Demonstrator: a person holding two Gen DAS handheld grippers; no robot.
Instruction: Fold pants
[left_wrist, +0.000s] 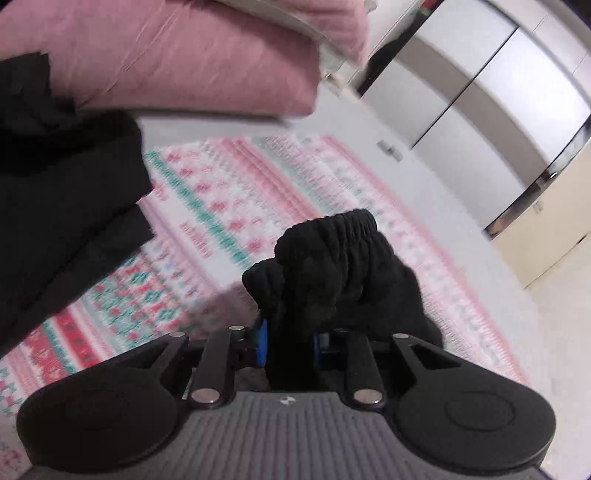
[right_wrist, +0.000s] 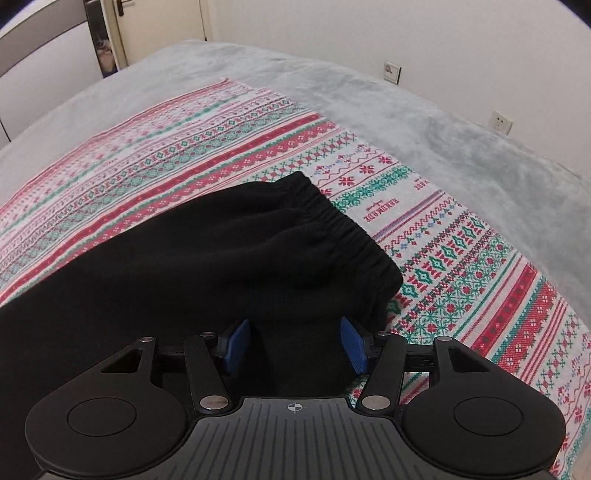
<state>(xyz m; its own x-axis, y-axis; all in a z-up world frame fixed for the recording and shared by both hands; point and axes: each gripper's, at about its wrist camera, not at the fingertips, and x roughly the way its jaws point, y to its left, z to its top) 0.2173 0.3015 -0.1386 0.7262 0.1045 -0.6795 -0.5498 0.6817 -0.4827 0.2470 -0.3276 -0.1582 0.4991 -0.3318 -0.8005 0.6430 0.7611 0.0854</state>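
Observation:
The black pants (right_wrist: 221, 266) lie on a red, green and white patterned blanket (right_wrist: 461, 258), their elastic waistband (right_wrist: 343, 229) towards the far right. My right gripper (right_wrist: 295, 347) stands open over the near edge of the pants. A hump of black cloth sits between its blue pads (right_wrist: 354, 347), and the left pad is apart from it. In the left wrist view, my left gripper (left_wrist: 291, 343) is shut on a bunched piece of the pants (left_wrist: 332, 258), with the gathered waistband (left_wrist: 354, 218) standing up above the pads.
More black cloth (left_wrist: 55, 184) hangs at the left of the left wrist view. A pink folded quilt (left_wrist: 184, 55) lies beyond it. The patterned blanket (left_wrist: 221, 206) covers a grey bed cover (right_wrist: 406, 122). A wardrobe (left_wrist: 480, 92) and a wall with sockets (right_wrist: 391, 70) border the bed.

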